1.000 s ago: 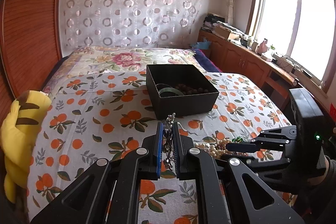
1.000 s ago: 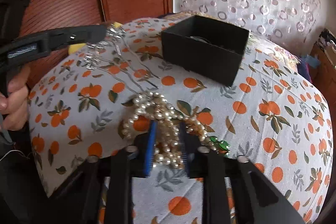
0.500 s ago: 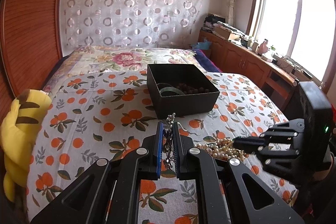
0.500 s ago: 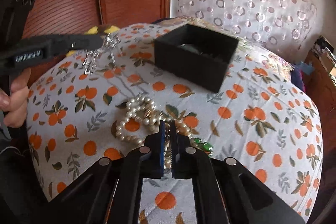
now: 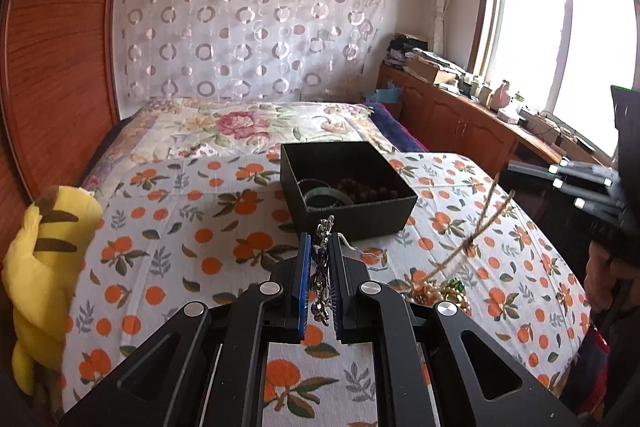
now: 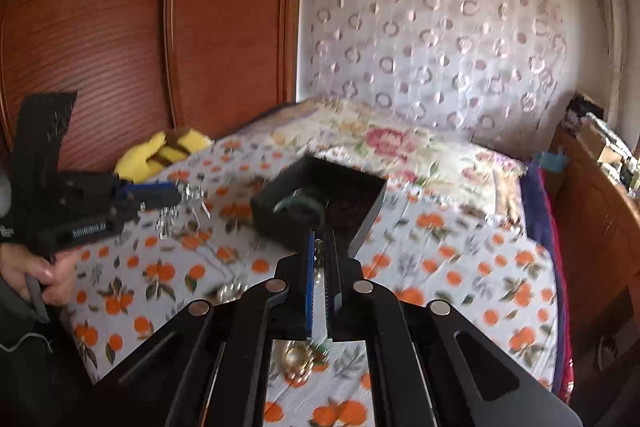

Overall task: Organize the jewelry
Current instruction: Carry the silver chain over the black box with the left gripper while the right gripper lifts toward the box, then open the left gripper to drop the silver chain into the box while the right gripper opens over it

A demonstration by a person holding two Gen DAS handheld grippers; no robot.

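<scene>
The left gripper [image 5: 320, 267] pinches a silver chain [image 5: 322, 259]; the right gripper [image 6: 321, 267] clamps a pearl necklace [image 5: 480, 223], lifting it off the orange-print bedspread [image 5: 180, 239]. Just beyond sits the black box [image 5: 348, 187].

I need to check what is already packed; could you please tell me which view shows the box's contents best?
The left wrist view: it looks sharply into the open box, showing a green bangle and dark beads. The right wrist view shows the box blurred, its contents indistinct.

Open bedspread [image 5: 168, 227] lies left of the black box [image 5: 348, 211]; a yellow plush toy [image 5: 40, 267] blocks the bed's left edge.
</scene>
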